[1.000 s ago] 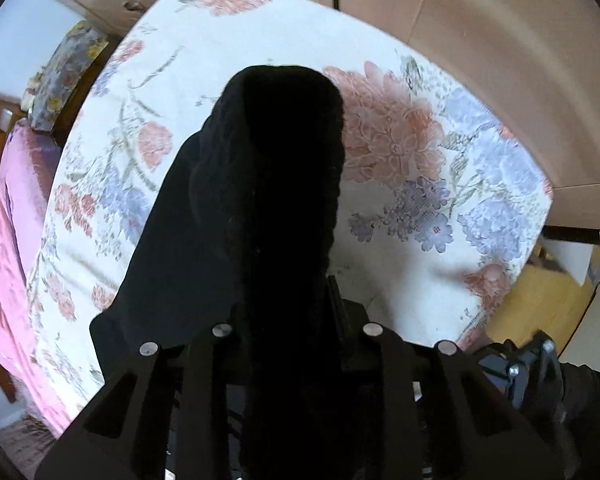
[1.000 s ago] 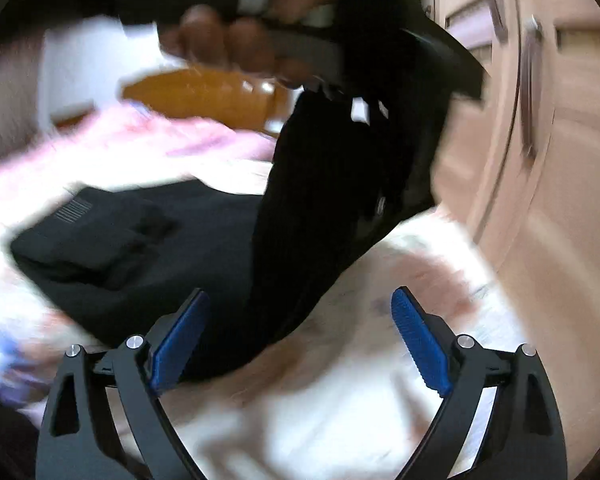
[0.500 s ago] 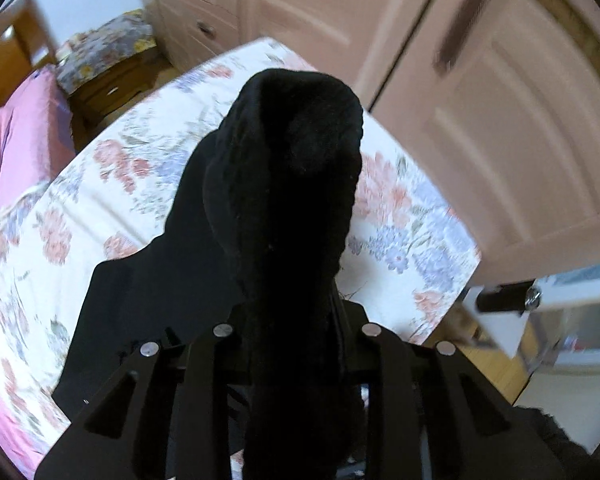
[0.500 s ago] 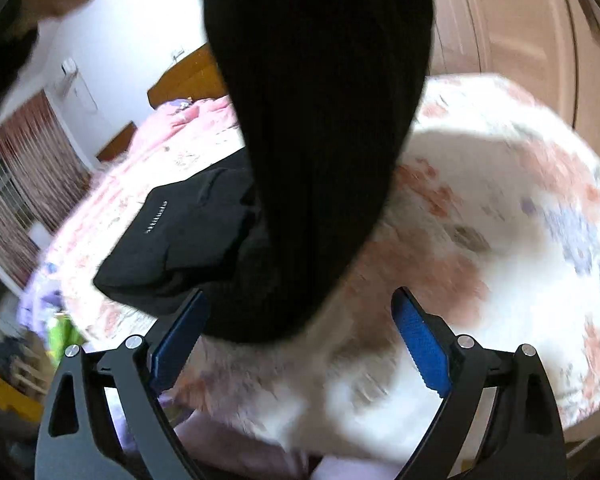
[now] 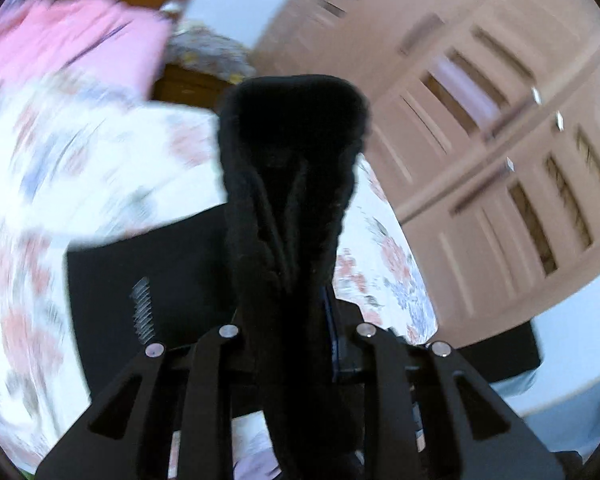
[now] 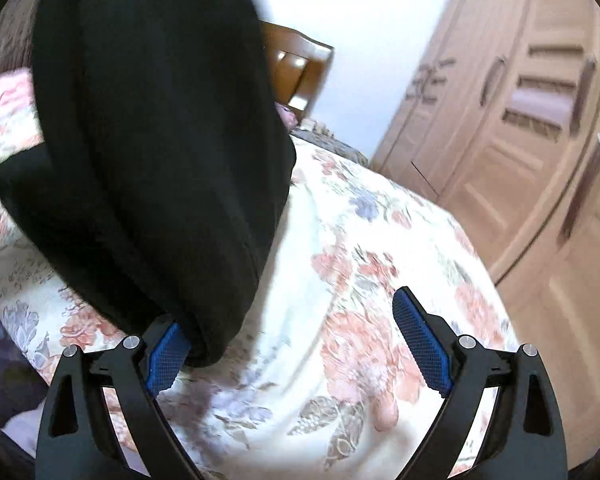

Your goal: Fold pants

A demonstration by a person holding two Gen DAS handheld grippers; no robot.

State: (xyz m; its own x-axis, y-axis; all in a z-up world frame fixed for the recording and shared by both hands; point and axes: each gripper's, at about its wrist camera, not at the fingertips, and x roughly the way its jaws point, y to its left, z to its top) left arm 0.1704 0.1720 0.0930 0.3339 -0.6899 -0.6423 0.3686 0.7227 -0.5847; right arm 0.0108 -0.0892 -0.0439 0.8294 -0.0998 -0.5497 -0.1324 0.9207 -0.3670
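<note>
The bed (image 6: 364,264) fills the lower frame in both views, with the wardrobe (image 6: 520,140) at right. The pants (image 6: 152,152) hang in the right view's upper left, long axis running top to bottom, their low end brushing that gripper's left pad; more of them lies flat at lower left of the left view. The left gripper (image 5: 296,332) is clamped on a thick fold that stands straight up the frame's middle. The right gripper (image 6: 296,344) is spread wide, nearer the hanging end, holding nothing. Nothing blocks it.
</note>
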